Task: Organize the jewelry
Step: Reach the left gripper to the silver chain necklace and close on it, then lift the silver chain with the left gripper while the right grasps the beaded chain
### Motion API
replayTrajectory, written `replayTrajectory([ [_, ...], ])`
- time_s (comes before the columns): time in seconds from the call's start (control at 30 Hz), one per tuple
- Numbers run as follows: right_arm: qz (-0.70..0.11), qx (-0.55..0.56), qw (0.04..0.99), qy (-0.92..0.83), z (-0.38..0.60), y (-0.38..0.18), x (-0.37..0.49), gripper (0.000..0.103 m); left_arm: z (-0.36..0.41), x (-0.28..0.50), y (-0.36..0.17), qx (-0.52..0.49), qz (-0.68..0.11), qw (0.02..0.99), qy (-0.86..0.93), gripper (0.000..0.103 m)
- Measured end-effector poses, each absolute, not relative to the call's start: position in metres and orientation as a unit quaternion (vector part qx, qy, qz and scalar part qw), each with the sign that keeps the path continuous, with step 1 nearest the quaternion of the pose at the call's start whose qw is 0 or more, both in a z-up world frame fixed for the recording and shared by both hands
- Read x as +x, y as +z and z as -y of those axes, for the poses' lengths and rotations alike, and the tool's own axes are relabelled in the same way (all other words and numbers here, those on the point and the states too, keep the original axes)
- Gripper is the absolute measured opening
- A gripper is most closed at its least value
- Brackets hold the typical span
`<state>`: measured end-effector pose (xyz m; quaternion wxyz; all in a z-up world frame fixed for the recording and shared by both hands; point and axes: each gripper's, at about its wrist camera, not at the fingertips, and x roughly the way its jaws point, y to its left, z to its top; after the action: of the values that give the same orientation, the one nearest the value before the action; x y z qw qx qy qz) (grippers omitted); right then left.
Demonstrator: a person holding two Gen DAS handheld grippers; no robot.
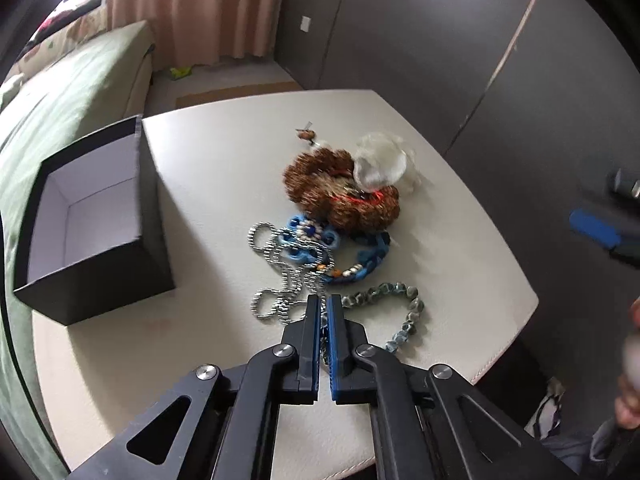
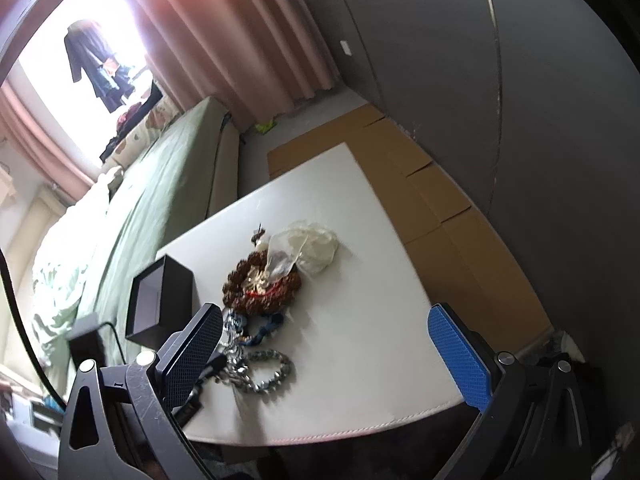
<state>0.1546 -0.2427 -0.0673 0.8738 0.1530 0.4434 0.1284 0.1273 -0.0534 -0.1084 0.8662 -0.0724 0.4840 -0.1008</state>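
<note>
The left gripper (image 1: 323, 300) is pinched almost all the way closed, and a bit of the silver ball chain (image 1: 280, 276) is caught between its blue pads. The chain lies in loose loops on the white table (image 1: 208, 184), right in front of that gripper and a little to its left side. It is tangled, so it does not point one way, but most of its strands run away from the gripper toward the blue bead bracelet (image 1: 332, 244) farther back.

The black box (image 1: 92, 216) stands open on the left side of the table, well apart from the pile. So I think the chain has to go up and then across to the left to get in there. The box mouth faces up.

Just to the right of the closed gripper curls a grey bead bracelet (image 1: 404, 312). Behind the blue one sits a brown bead bracelet (image 1: 340, 192) with a clear plastic bag (image 1: 380, 160) resting partly on it.

The right gripper (image 2: 324, 344) is wide open and holds nothing. It hangs off to the right, over the near edge of the table. The left hand is much closer to the chain and to the box
</note>
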Motion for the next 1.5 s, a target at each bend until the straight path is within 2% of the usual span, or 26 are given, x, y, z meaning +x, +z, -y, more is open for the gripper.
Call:
replayTrajectory([
  [0.2, -0.478, 0.146, 0.851, 0.161, 0.22, -0.09, 0.156, 0.103, 0.036, 0.121, -0.094, -0.098, -0.465, 0.875, -0.094, 0.002],
  [0.3, -0.492, 0.126, 0.846, 0.164, 0.207, -0.099, 0.159, 0.099, 0.027, 0.114, -0.084, -0.112, -0.451, 0.881, -0.089, 0.002],
  [0.47, -0.523, 0.089, 0.831, 0.169, 0.183, -0.122, 0.167, 0.073, 0.008, 0.106, -0.069, -0.129, -0.432, 0.889, -0.077, 0.002],
  [0.53, -0.534, 0.078, 0.824, 0.175, 0.172, -0.131, 0.17, 0.066, 0.004, 0.102, -0.064, -0.134, -0.422, 0.893, -0.076, 0.002],
  [0.8, -0.535, -0.032, 0.83, 0.155, 0.124, -0.149, 0.173, 0.052, -0.014, 0.099, -0.04, -0.127, -0.397, 0.908, -0.041, 0.002],
  [0.83, -0.531, -0.052, 0.831, 0.154, 0.117, -0.15, 0.171, 0.046, -0.015, 0.101, -0.038, -0.128, -0.396, 0.908, -0.038, 0.002],
  [0.93, -0.525, -0.055, 0.836, 0.15, 0.115, -0.152, 0.17, 0.011, -0.014, 0.105, -0.029, -0.12, -0.392, 0.912, -0.028, 0.002],
  [1.27, -0.507, 0.086, 0.823, 0.24, 0.158, -0.122, 0.178, 0.01, -0.004, 0.114, 0.031, -0.065, -0.36, 0.931, -0.016, 0.002],
  [1.5, -0.481, 0.127, 0.826, 0.265, 0.169, -0.105, 0.181, 0.01, -0.003, 0.118, 0.083, -0.034, -0.327, 0.945, -0.001, 0.002],
])
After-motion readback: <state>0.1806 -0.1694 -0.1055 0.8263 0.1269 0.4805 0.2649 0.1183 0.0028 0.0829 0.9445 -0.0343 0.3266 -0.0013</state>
